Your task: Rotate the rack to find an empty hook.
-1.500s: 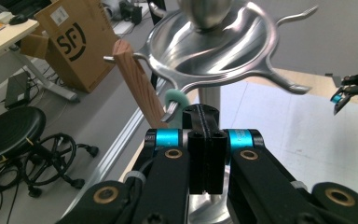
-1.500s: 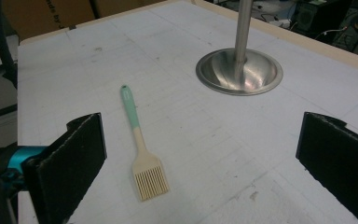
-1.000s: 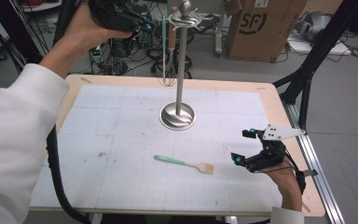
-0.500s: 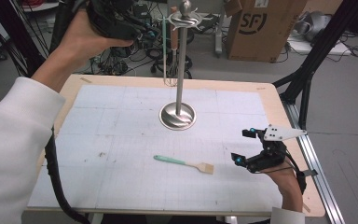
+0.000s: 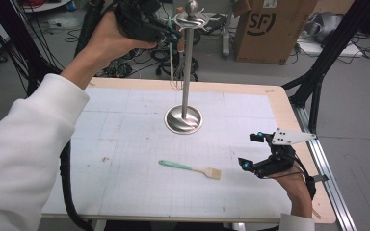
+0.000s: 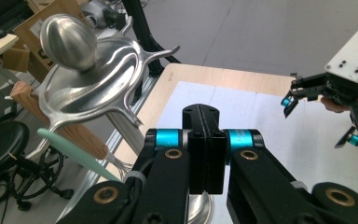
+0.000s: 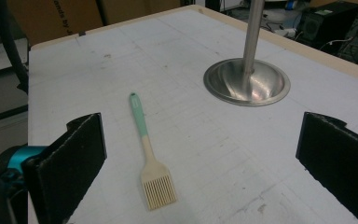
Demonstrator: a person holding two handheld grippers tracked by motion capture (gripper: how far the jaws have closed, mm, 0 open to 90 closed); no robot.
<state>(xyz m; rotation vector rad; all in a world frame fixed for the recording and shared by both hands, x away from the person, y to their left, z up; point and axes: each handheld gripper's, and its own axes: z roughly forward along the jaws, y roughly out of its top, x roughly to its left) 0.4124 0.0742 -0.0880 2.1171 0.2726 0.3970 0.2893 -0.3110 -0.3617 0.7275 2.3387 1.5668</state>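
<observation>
High view: a steel utensil stand [image 5: 185,72] rises from a round base near the far middle of the table [image 5: 125,192]. The left gripper [image 5: 166,34] is raised at the stand's top, far left, beside the hook crown. A whisk [image 5: 174,67] with a pale handle hangs from one hook just left of the pole. A mint-handled pastry brush [image 5: 191,169] lies flat on the mat in the near middle, handle to the left, bristles to the right. The right gripper [image 5: 250,151] hovers low at the near right, just right of the brush and apart from it.

Left gripper view: the jaws are shut together with nothing between them. The crown [image 6: 86,95] and its knob sit close at the left, with a wooden handle [image 6: 58,123] and a mint-coloured handle [image 6: 77,156] hanging below the hooks. The right gripper [image 6: 319,114] shows far off at the right.

Right gripper view: the jaws stand wide apart, empty, aimed at the pastry brush [image 7: 148,154], which lies between them but farther out, untouched. The stand's base [image 7: 246,81] is beyond, to the right.

Progress, as I judge it: hanging is partly done, with utensils on the hooks; the brush is left to lift and hang.

Count: one stand, one brush on the table, at least two utensils hung, two grippers.
</observation>
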